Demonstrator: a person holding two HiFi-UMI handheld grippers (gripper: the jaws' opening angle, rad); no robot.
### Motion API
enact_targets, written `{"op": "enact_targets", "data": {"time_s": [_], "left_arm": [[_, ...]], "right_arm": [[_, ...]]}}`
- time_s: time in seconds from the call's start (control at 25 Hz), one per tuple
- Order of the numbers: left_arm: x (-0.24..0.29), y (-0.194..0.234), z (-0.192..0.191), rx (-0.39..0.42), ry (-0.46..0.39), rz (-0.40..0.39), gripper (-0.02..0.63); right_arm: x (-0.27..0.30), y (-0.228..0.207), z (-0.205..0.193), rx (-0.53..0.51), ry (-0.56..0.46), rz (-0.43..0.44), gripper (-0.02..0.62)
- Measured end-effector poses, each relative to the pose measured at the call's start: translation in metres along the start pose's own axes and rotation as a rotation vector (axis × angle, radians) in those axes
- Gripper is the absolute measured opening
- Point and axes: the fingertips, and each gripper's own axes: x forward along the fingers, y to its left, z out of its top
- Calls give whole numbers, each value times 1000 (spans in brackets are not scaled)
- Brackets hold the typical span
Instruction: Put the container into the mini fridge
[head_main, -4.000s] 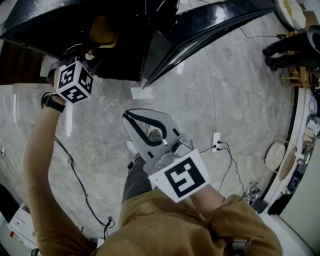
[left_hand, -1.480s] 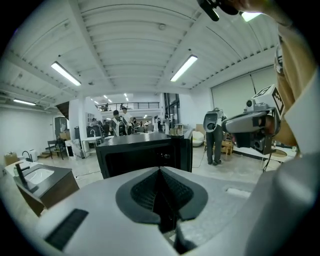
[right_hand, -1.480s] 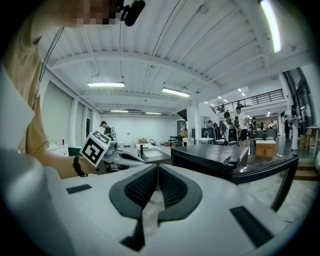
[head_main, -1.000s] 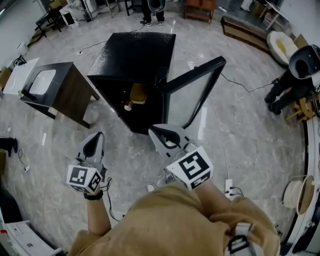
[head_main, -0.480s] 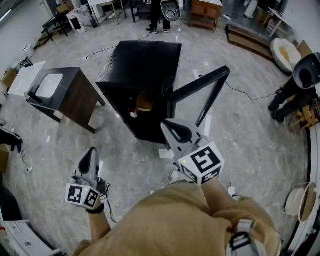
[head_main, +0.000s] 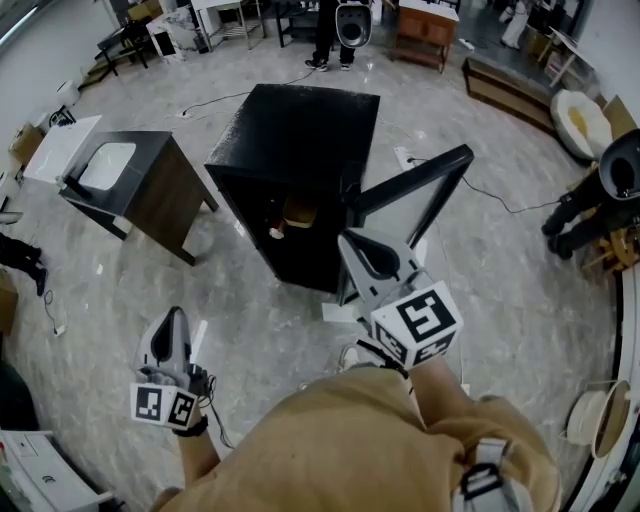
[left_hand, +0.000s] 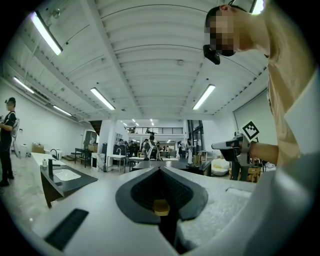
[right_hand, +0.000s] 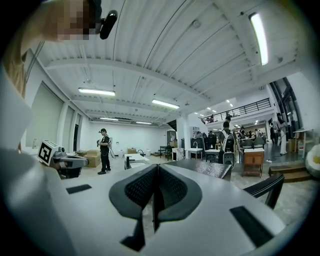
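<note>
Over the floor (head_main: 250, 320), left claw (head_main: 176, 318) and right claw (head_main: 355, 243) sit closed, empty.

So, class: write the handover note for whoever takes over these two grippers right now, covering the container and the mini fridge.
Left gripper: jaws shut, nothing held, low on the left and apart from the fridge.
Right gripper: jaws shut, nothing held, pointing towards the fridge opening.
Things: the tan container sits inside the black mini fridge. Its door stands open.
Done: the container is in the fridge.
Left: nothing more to place. The next step is probably to shut the door.
</note>
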Motion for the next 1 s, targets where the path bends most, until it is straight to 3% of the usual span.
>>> {"op": "enact_targets", "data": {"time_s": [1.0], "left_arm": [[17,-6,18,19,-48,17,3]], "right_arm": [[25,4,11,-42,-15,72,2]]}}
